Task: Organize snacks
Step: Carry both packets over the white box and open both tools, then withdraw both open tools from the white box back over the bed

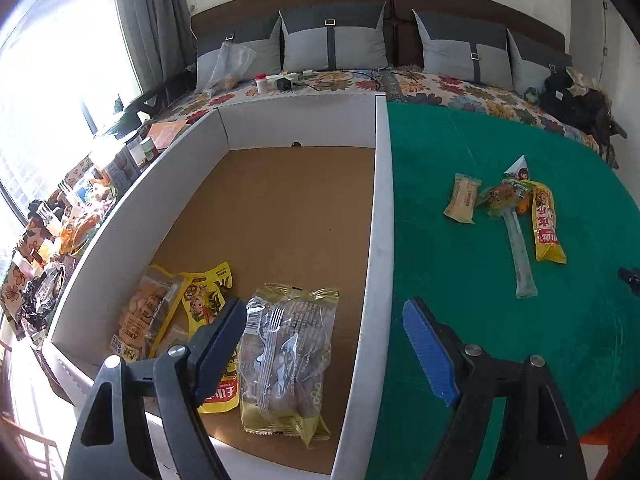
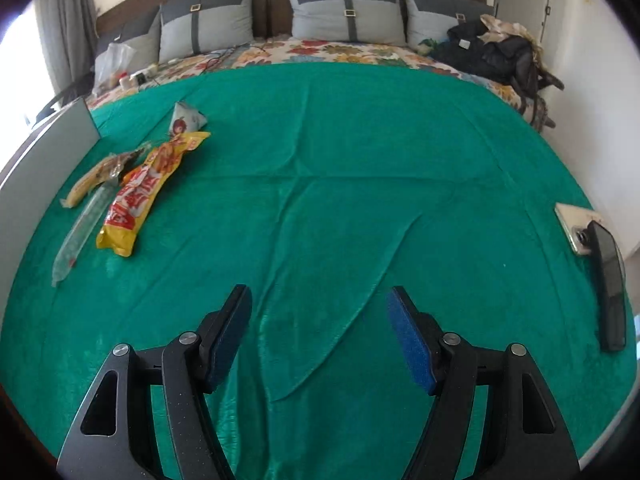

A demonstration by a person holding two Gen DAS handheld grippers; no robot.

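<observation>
Both tongs gape wide and hold nothing. The left tongs (image 1: 328, 344) hang over the box (image 1: 378, 216), where 3 packets (image 1: 286, 356) already lie at its near end. The remaining snacks (image 2: 132, 188) sit clustered on the green blanket (image 2: 360, 160), just right of the box wall and well ahead-left of the right tongs (image 2: 320, 332). The yellow packet (image 2: 138, 196) and the clear tube (image 2: 82, 224) lie with long axes running away and rightward. The right tongs look nearer, needing a leftward reach.
</observation>
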